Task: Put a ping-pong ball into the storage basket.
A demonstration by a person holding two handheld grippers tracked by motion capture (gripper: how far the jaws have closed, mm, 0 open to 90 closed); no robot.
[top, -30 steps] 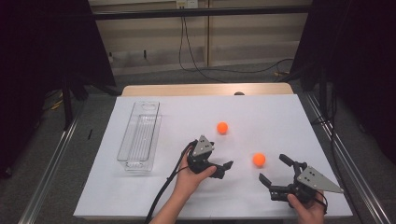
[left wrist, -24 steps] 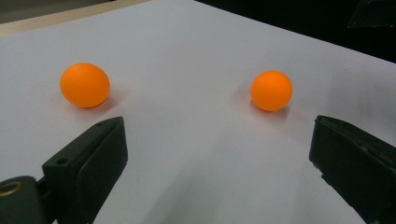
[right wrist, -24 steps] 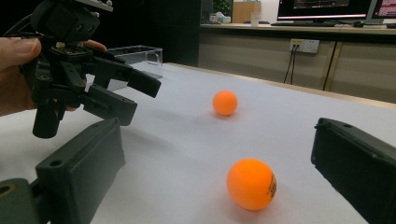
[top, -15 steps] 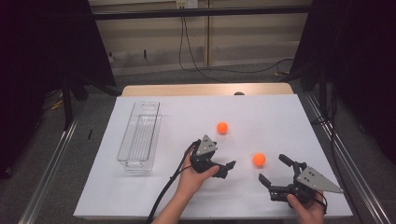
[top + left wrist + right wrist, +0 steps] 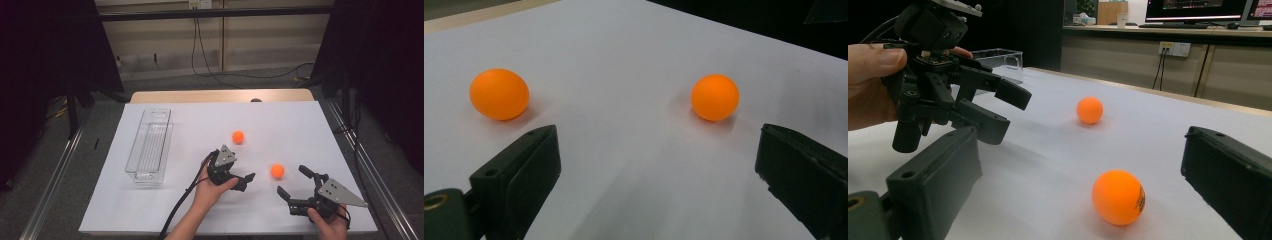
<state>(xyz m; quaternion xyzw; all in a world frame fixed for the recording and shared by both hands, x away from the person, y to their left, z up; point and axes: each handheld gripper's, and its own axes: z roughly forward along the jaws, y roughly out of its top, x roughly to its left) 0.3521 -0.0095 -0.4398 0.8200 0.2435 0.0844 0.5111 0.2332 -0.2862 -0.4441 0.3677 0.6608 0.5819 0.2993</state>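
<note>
Two orange balls lie on the white table sheet (image 5: pixel 175 205). The farther ball (image 5: pixel 238 136) (image 5: pixel 499 94) (image 5: pixel 1089 110) rests near the middle. The nearer ball (image 5: pixel 277 171) (image 5: pixel 715 97) (image 5: pixel 1118 197) sits between my two grippers. My left gripper (image 5: pixel 247 181) (image 5: pixel 659 165) (image 5: pixel 1010 114) is open and empty, low over the sheet, pointing right toward the nearer ball. My right gripper (image 5: pixel 292 182) (image 5: pixel 1080 150) is open too, just right of and in front of that ball, aimed at it. Neither gripper touches a ball.
A clear plastic tray (image 5: pixel 150 145) (image 5: pixel 998 57) lies lengthwise on the left part of the sheet. A wooden table edge (image 5: pixel 220 96) runs along the back. The left gripper's cable (image 5: pixel 180 205) trails toward the front edge.
My left gripper has crept slightly to the right toward the nearer ball. The right gripper and both balls have stayed put.
</note>
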